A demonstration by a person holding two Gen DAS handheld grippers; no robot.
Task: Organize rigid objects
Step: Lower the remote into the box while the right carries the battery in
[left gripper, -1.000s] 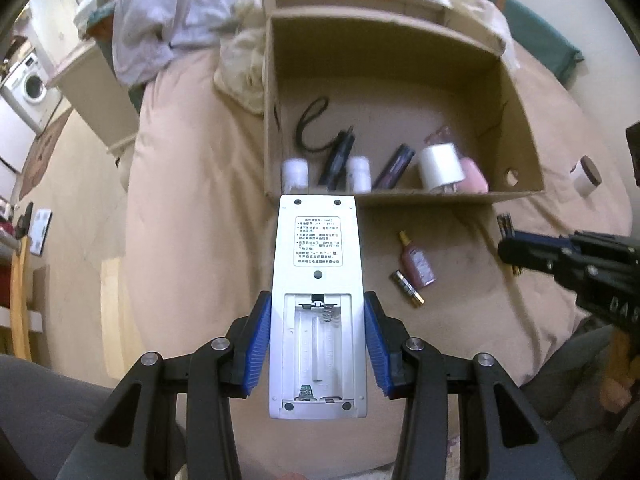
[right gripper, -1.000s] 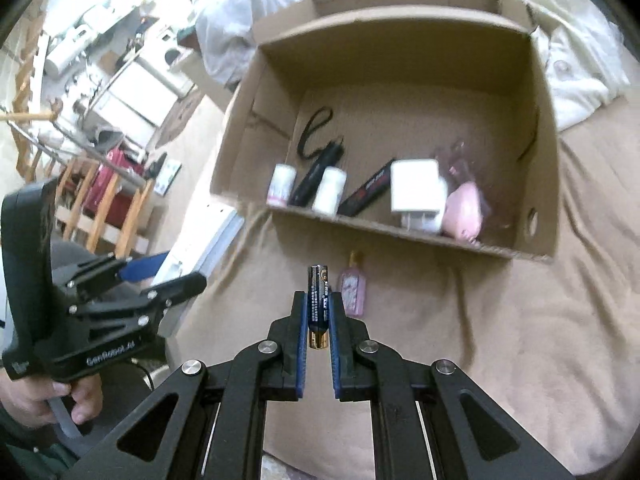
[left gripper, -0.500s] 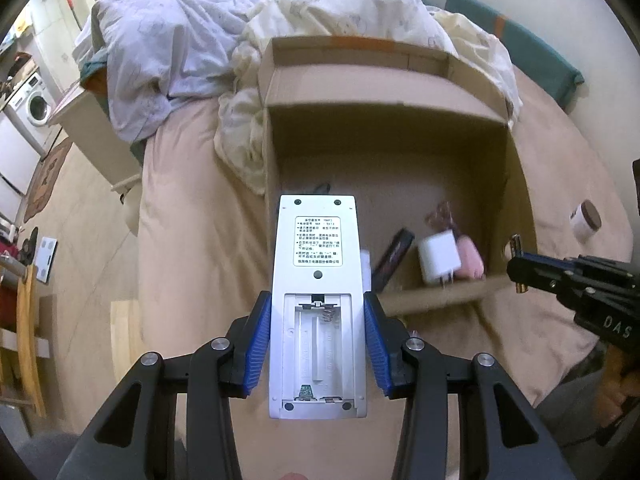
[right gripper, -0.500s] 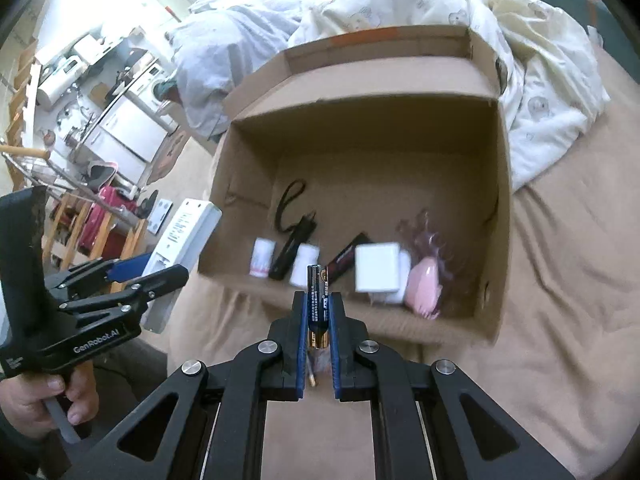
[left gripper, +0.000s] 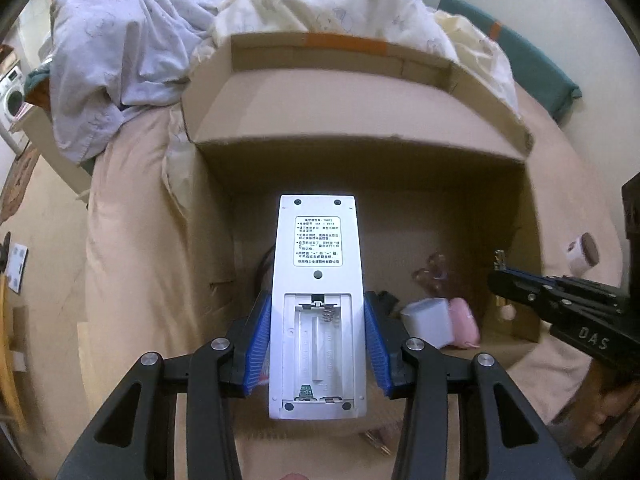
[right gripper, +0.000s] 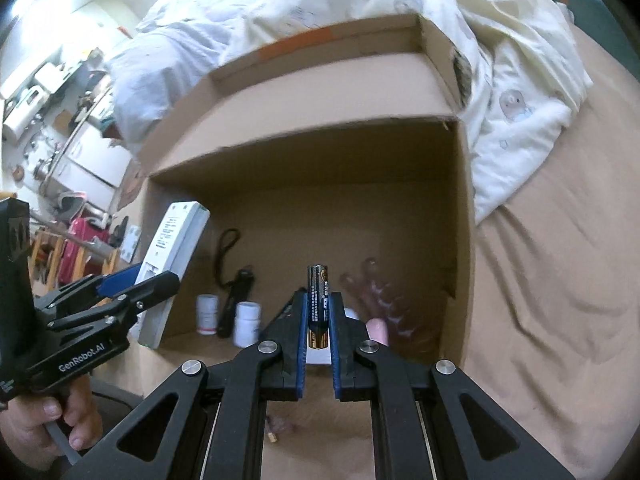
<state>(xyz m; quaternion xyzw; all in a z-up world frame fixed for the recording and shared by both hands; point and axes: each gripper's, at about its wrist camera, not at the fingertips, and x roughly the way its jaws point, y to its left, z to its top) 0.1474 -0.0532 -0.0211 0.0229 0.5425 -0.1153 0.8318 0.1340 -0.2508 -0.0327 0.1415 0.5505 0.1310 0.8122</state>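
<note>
My left gripper [left gripper: 316,344] is clamped on a white remote control [left gripper: 317,304], back side up with its battery bay uncovered, at lower centre of the left view over the cardboard box [left gripper: 360,120]. My right gripper [right gripper: 319,312] pinches an upright battery [right gripper: 318,304] at centre frame, in front of the box's opening, where two white bottles [right gripper: 246,322] stand.
</note>
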